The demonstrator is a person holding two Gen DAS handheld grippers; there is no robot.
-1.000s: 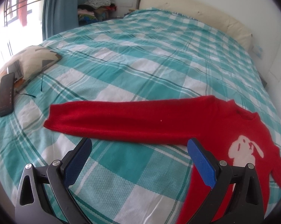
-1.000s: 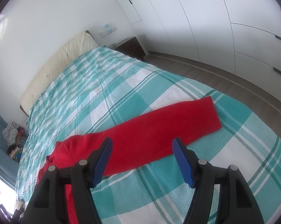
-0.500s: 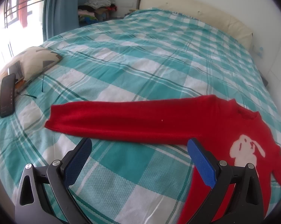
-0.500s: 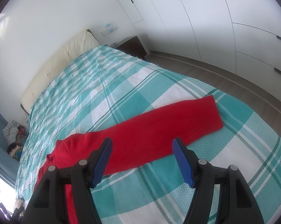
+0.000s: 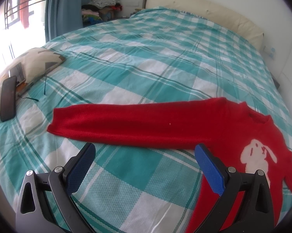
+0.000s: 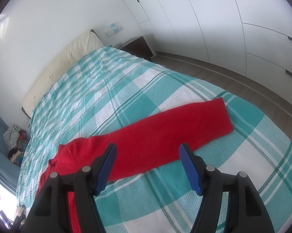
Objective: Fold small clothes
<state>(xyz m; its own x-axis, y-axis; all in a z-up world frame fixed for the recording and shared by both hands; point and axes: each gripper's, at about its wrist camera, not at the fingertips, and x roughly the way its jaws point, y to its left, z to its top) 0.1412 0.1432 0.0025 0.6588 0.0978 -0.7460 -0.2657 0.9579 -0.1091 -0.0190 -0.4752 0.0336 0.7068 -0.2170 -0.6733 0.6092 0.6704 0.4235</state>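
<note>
Your left claw [image 5: 145,156] is spread wide with nothing between its blue pads, hovering over the bed [image 5: 146,44] just short of the red sweater [image 5: 213,124]. Your right claw [image 6: 147,156] is spread just as wide and empty, above the other sleeve [image 6: 165,134]. You have the sweater lying flat on the teal plaid bedspread, both sleeves stretched straight out to the sides, white rabbit design [image 5: 257,160] facing up. Off to your left a patterned pillow [image 5: 29,68] sits near the bed's edge with a dark phone [image 5: 9,98] resting on it, and a pile of clothes [image 5: 102,2] sits beyond the bed by the blue curtain [image 5: 62,9]
</note>
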